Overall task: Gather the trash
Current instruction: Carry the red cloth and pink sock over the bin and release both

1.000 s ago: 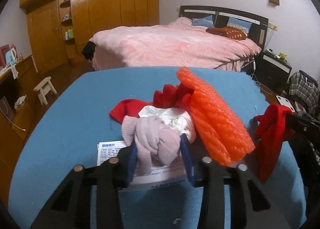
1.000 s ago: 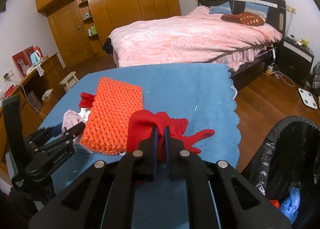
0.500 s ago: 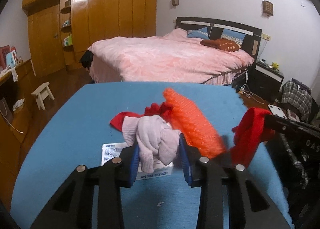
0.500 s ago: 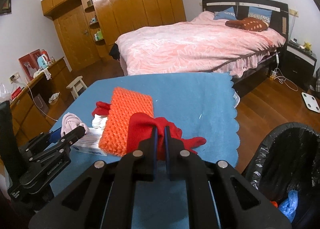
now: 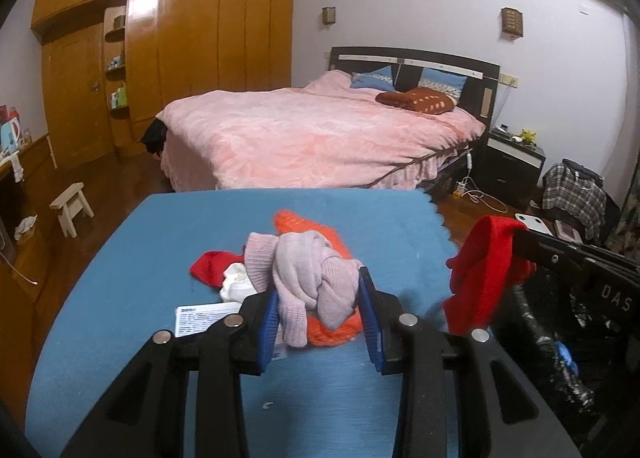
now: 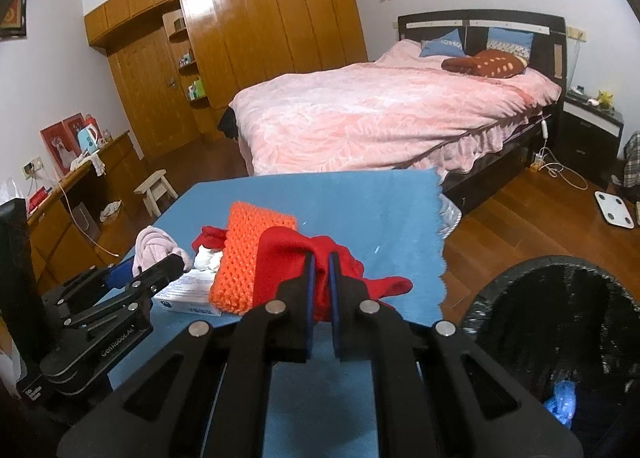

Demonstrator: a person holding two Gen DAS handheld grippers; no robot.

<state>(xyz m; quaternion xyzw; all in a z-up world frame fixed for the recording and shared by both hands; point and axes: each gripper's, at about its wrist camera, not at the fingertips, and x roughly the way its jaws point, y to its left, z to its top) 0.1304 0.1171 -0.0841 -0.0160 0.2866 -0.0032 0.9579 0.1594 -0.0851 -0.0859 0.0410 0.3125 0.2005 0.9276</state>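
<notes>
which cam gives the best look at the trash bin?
Right wrist view. The trash bin shows its round rim, black liner and a blue scrap inside, beside the right gripper, which is shut on a red cloth. The left wrist view catches only a sliver of bin at its right edge, behind that gripper.

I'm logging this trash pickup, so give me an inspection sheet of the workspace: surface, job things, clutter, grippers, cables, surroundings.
Surface: blue cloth covers the table, scalloped right edge.
Job's things: pink knit item and red cloth both lifted; orange foam net, white wad, another red piece and white printed box lie on the cloth; black-lined bin at right.
Clutter: small white scrap on the cloth.
Grippers: left gripper shut on the pink knit item; right gripper shut on the red cloth.
Cables: white cord on the floor by the bed.
Surroundings: pink bed, wooden wardrobe, stool.
</notes>
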